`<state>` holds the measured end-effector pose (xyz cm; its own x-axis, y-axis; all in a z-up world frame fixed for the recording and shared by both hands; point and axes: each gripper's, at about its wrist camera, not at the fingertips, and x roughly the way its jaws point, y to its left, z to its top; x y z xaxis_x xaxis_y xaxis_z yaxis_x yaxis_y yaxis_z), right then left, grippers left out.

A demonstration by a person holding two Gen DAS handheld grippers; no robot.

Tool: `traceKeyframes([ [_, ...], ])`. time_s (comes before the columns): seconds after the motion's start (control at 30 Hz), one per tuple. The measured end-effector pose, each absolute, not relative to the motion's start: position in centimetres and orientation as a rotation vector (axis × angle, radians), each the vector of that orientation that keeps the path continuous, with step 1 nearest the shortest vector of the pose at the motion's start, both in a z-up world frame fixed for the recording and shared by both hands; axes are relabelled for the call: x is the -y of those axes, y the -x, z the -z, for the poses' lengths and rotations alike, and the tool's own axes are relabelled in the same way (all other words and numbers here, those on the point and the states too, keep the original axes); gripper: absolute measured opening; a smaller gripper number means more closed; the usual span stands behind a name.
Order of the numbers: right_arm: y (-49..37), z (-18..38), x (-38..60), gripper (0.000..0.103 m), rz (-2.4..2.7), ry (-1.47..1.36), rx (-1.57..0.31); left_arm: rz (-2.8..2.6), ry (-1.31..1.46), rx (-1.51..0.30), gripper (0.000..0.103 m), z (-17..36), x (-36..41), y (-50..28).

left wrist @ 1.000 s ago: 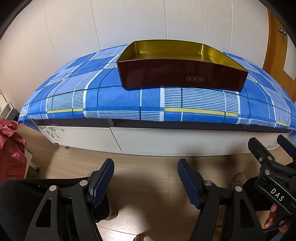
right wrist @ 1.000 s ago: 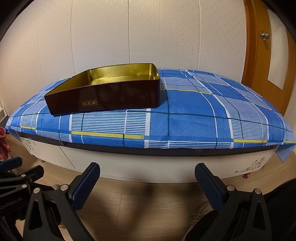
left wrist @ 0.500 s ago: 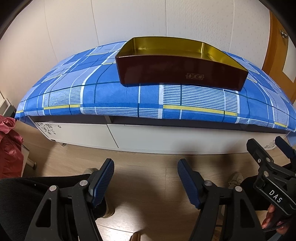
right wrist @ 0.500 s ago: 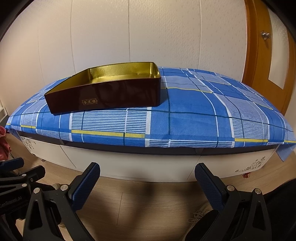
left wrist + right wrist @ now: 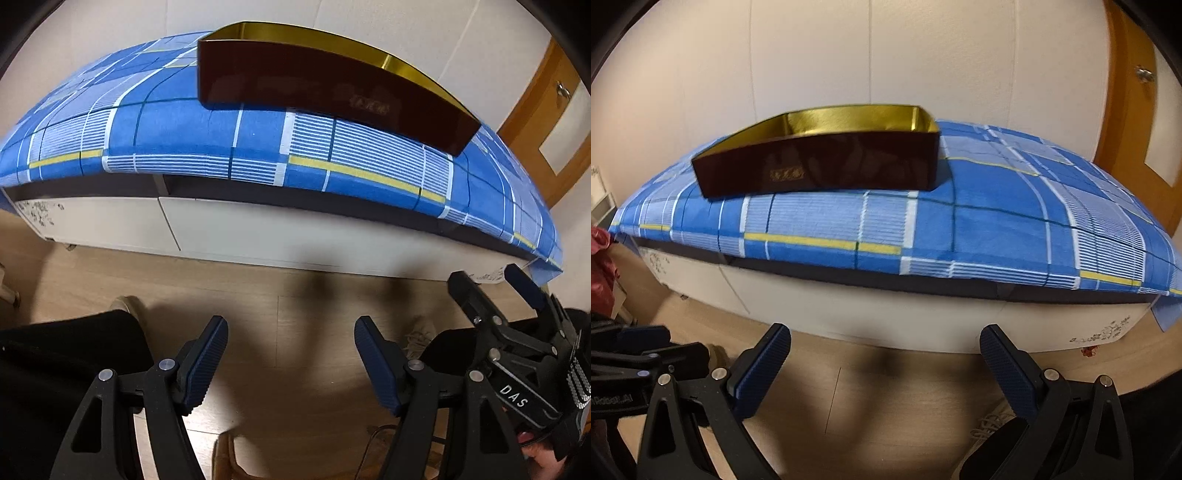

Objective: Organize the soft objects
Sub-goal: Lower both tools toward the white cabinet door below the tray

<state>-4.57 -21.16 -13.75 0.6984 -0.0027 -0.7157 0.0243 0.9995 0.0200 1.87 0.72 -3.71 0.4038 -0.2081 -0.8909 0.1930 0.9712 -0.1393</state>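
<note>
Since a second ago the left view has tipped downward: the box (image 5: pixel 332 96) now sits near the top edge and more floor (image 5: pixel 295 369) fills the frame, while the right view has barely shifted.

Left gripper (image 5: pixel 291 360) hangs over the floor with its jaws apart and nothing between them. Right gripper (image 5: pixel 885 363) is likewise over the floor, jaws wide apart and empty. In the left view the right gripper shows at the lower right edge, partly cut off, with fingers (image 5: pixel 535 448) of a hand just visible under it. In the right view the left gripper's black frame pokes in at the lower left, blurred and cropped.

The box, dark red outside and gold inside, rests on a blue plaid cloth (image 5: pixel 997 221) spread over a low white cabinet (image 5: pixel 886 314) used as a desk. From the left view only a sliver of its gold lining shows, so its inside cannot be checked there; the right view shows part of the lining, bare, but the near wall hides the bottom. A gold label on the front wall is too blurred to read.

No soft object can be made out on the cloth. A red bundle (image 5: pixel 602 266) at the right view's left edge is cropped and hard to identify. Dark trousers (image 5: pixel 55 369) and a shoe (image 5: pixel 417 332) sit below the left gripper.
</note>
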Motion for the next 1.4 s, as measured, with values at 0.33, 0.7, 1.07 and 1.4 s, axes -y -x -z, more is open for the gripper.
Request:
traceKeyframes([
  [0.33, 2.8, 18.9, 18.2, 0.103, -0.1, 0.232, -0.992, 0.236, 0.076, -1.198, 0.065, 5.5, -3.2, -2.6],
  [0.7, -0.2, 26.3, 16.9, 0.103, -0.185, 0.668, -1.143, 0.196, 0.212, -1.192, 0.065, 5.9, -5.5, -3.3],
  [1.07, -4.9, 29.6, 19.9, 0.103, -0.207, 0.901, -1.143, 0.245, 0.216, -1.138, 0.072, 5.9, -5.5, -3.9],
  [1.4, -7.4, 31.5, 21.3, 0.103, -0.282, 0.979, -1.148, 0.256, 0.147, -1.131, 0.073, 6.6, -4.5, -4.0],
])
